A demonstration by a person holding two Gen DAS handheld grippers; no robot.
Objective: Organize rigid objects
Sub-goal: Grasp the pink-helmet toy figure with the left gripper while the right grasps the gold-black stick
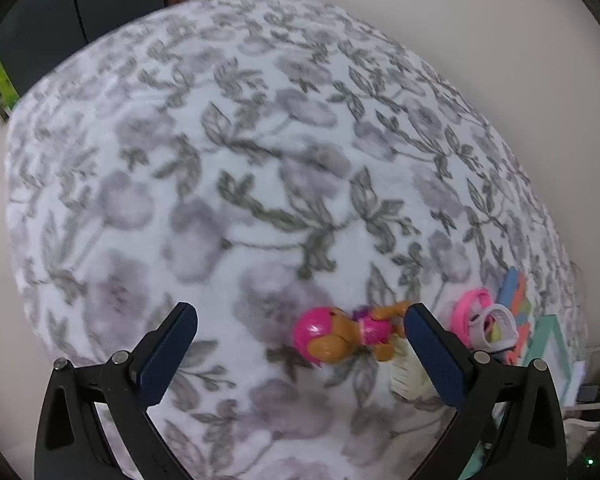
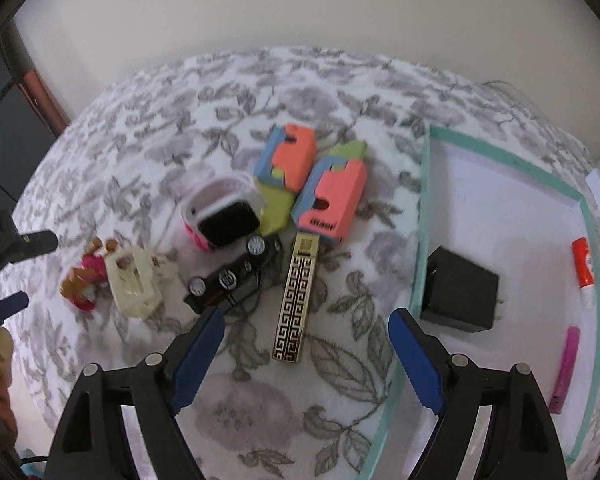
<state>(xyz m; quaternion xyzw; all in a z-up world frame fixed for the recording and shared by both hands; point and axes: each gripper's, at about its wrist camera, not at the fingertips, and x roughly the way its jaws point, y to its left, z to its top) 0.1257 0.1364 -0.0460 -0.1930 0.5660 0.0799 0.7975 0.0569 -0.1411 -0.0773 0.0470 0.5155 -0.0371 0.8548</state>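
Both tools wide, toys loose on the flowered bed

The right tool point(image 2: 304, 360) hangs empty above the gold-patterned bar point(image 2: 296, 300), stiff and slick: pinch its long edges. Farther left, the left tool point(image 1: 300, 356) is empty; the light, hard dog figure point(image 1: 340, 336) lies by one pad.

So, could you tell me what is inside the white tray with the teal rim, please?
Inside the tray lie a black box, an orange-capped marker and a pink stick. The right gripper's finger covers the near corner, so anything there cannot be seen.
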